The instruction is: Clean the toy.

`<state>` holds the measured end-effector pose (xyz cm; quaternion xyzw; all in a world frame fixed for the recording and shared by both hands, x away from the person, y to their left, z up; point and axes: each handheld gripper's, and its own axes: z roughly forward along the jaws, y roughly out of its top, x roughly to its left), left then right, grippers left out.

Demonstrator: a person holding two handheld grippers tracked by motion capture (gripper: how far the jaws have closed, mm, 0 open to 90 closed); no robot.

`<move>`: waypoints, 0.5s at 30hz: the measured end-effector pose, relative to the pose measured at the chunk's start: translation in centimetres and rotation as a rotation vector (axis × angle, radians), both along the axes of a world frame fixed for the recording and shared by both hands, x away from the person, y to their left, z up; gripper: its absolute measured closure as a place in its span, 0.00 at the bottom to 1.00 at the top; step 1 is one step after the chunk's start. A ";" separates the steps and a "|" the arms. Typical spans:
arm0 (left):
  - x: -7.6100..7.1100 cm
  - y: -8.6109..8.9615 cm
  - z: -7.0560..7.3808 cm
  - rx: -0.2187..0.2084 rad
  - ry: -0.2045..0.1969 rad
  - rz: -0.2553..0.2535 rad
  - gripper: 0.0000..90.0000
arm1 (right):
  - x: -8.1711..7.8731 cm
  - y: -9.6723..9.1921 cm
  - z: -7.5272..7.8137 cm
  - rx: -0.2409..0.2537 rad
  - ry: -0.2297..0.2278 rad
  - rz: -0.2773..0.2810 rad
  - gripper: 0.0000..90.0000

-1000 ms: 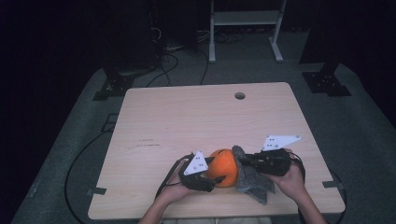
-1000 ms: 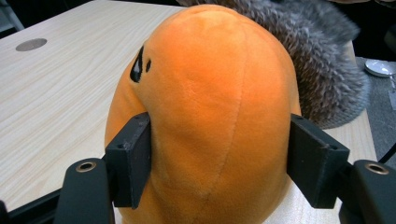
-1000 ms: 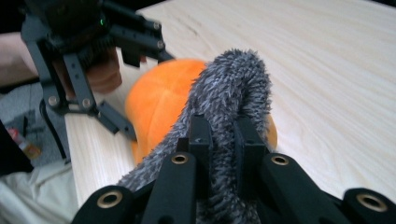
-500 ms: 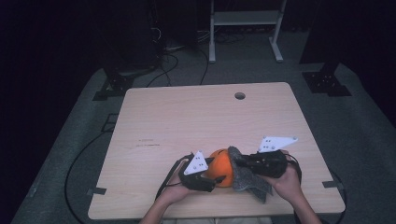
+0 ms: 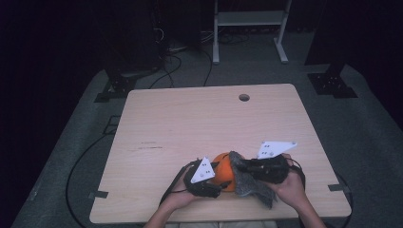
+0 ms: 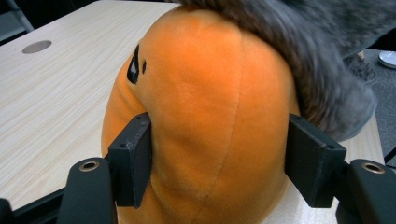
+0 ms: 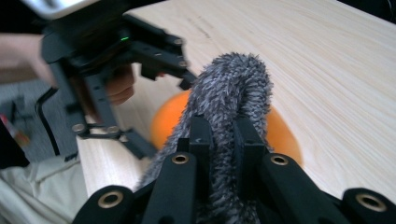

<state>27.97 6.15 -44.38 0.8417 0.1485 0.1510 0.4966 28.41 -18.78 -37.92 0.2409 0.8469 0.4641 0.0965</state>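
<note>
High view looks down on my pale wooden tabletop (image 5: pixel 190 128), which has one round cable hole (image 5: pixel 244 97) near its far edge and stands on grey carpet (image 5: pixel 370 123) in a dark room. One white metal frame (image 5: pixel 247 28) and several black cables (image 5: pixel 176 61) lie beyond it. Near the front edge I work with two hand-held grippers on two things: one orange plush toy (image 5: pixel 223 167) and one grey fuzzy cloth (image 5: pixel 249 183).

My left hand-held gripper (image 5: pixel 205 179) pinches the orange plush toy, which rests on the tabletop. The left gripper view shows what the high view cannot: both black jaws press into the toy's sides, a small black stitched mark (image 6: pixel 134 65) sits on its upper left, and the grey cloth drapes over its top right.

My right hand-held gripper (image 5: pixel 266 167) has its jaws pressed together on the grey cloth. The right gripper view shows the cloth rising in a loop between the jaws and arching over the orange toy.
</note>
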 end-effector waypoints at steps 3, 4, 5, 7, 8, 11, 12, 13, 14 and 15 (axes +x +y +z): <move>0.1 -0.1 0.3 -0.015 0.026 -0.006 0.35 | 0.6 -1.2 -0.4 0.037 0.025 -0.031 0.89; 0.2 -0.1 0.4 -0.020 0.035 -0.012 0.33 | 0.7 -1.5 -0.6 0.048 0.036 -0.035 0.89; 0.3 0.0 0.4 -0.030 0.043 -0.015 0.30 | 0.7 -1.6 -0.7 0.055 0.043 -0.034 0.89; 0.8 0.4 0.4 -0.081 0.070 -0.013 0.22 | 0.6 -1.5 -0.8 0.052 0.044 -0.026 0.89; 1.1 0.6 0.4 -0.104 0.090 -0.006 0.21 | 0.6 -1.5 -0.8 0.051 0.041 -0.020 0.89; 1.5 0.5 0.0 -0.123 0.142 0.005 0.16 | 0.8 -1.6 -0.7 0.052 0.042 -0.016 0.89; 1.4 0.2 -0.3 -0.118 0.143 0.007 0.16 | 0.8 -1.6 -0.8 0.051 0.043 -0.015 0.89; 1.3 0.0 -0.4 -0.110 0.132 0.014 0.18 | 0.9 -1.6 -0.7 0.053 0.046 -0.018 0.89; 1.1 -0.1 -0.3 -0.108 0.117 0.020 0.24 | 0.9 -1.5 -0.7 0.055 0.047 -0.019 0.89; 0.8 -0.1 -0.1 -0.091 0.078 0.032 0.29 | 0.7 -1.3 -0.5 0.051 0.036 -0.019 0.89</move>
